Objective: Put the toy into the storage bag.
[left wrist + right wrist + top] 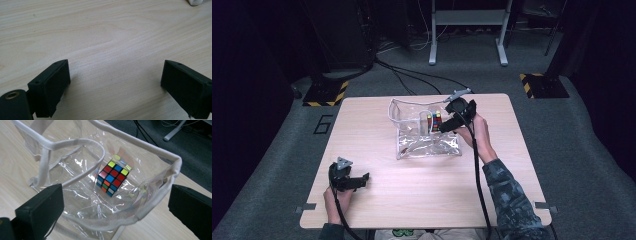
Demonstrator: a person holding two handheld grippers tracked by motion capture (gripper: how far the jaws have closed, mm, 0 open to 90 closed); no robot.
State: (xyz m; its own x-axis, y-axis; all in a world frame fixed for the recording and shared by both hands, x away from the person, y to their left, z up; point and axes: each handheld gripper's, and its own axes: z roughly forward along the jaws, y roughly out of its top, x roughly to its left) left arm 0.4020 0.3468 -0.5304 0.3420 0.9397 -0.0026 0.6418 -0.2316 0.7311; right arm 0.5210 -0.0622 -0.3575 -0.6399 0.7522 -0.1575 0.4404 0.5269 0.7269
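Resting inside clear bag (140, 192): cube (112, 178)

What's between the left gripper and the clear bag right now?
Bare tabletop, per the high view: nothing lies between the left gripper and the clear bag.

table (377, 200): pale matt wood | bag (82, 202): glossy clear plastic, white cloth trim | jaws: matt black

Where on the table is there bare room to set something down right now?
The left half of the table is bare, between the clear bag and the left edge, down to the left tool. The near strip below the bag is free too. It is crowded at the far centre-right, where the right tool hangs over the bag holding the cube.
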